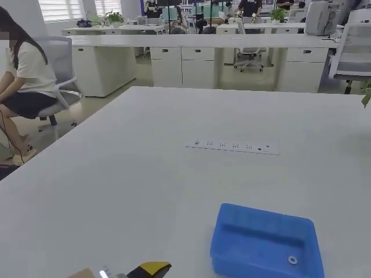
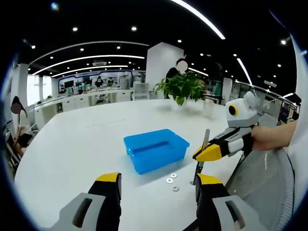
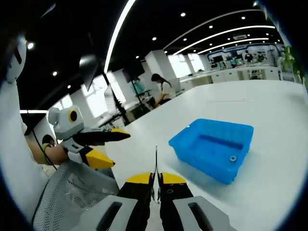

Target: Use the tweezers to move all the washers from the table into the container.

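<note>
One in, three to go, by the look of it: a single washer [image 3: 233,158] lies on the floor of the blue container [image 3: 211,144], toward its near corner, well ahead of the right gripper [image 3: 155,182] and off to its right side. That gripper's fingers [image 3: 139,179] are pinched together on the tweezers [image 3: 155,166], which run forward out of the grip between them. In the left gripper view the tweezers point down at the tabletop [image 2: 72,159], their tips close to three washers [image 2: 169,181] that lie loose in a small cluster just in front of the container's near wall, ahead of the left gripper [image 2: 159,192] and a little toward its right finger. The left gripper's fingers [image 2: 109,190] stand wide apart with nothing between them, and it hovers low over the tabletop. Whether the tweezer tips have a washer nipped right now is too small to tell. So the job reads as about a quarter done, as far as these views reach: three pickups and three drops are left, each a short hop from the tabletop over the container's wall, and more washers beyond what shows cannot be ruled out.
</note>
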The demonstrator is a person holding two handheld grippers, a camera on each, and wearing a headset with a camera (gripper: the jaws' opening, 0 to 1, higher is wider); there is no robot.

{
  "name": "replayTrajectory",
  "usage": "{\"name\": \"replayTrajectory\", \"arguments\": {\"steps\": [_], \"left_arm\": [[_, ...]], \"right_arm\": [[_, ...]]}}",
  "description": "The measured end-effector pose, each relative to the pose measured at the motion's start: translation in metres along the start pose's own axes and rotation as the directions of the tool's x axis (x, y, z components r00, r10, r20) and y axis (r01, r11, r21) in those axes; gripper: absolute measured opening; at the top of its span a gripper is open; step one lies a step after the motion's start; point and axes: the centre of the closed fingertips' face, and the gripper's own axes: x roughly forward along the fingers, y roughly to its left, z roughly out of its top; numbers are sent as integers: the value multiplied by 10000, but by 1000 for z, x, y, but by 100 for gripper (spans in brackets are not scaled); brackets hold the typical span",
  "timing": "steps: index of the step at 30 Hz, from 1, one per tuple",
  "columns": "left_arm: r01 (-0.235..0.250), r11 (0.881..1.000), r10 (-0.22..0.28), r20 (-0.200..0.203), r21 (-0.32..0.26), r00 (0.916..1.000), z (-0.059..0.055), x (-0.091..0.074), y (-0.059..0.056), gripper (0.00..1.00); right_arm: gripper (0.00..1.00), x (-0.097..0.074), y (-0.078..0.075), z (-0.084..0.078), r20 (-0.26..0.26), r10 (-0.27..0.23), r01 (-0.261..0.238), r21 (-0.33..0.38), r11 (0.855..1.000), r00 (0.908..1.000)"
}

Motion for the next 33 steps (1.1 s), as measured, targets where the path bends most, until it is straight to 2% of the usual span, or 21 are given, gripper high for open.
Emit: {"name": "replayTrajectory", "arguments": {"steps": [3, 7, 16, 19, 23, 26, 29, 31, 33], "left_arm": [[-5, 10000, 4, 96, 13, 10000, 1, 0, -1, 63], [-30, 10000, 30, 239, 1, 9997, 4, -1, 0, 64], [-137, 9999, 144, 692, -99, 9975, 12, -3, 2, 69], [-190, 9998, 191, 762, -26, 9969, 15, -5, 3, 71], [-218, 9990, 276, 1578, -386, 9871, 31, -10, 5, 74], [-386, 9978, 471, 1620, -548, 9857, 30, -11, 9, 77], [-619, 9937, 788, 1910, -931, 9784, 34, -13, 16, 79], [-685, 9938, 849, 1996, -877, 9762, 35, -13, 18, 83], [-966, 9916, 1128, 2089, -863, 9714, 36, -13, 23, 86]], "right_arm": [[2, -3, -6, 5, 87, -224, 223, 147, 9996, 9997], [2, -5, -13, 17, 428, -235, 209, 596, 9980, 9988], [2, -3, -24, 39, 763, -504, 430, 959, 9945, 9958], [2, -3, -26, 47, 776, -671, 607, 831, 9947, 9947], [2, -3, -34, 60, 823, -979, 923, 695, 9933, 9918], [2, -2, -42, 75, 1043, -1120, 1045, 749, 9917, 9882], [2, 1, -47, 85, 1154, -1252, 1160, 835, 9897, 9854], [2, 4, -52, 89, 1213, -1330, 1231, 853, 9887, 9837], [2, 8, -57, 91, 1330, -1442, 1348, 774, 9878, 9806]]}}
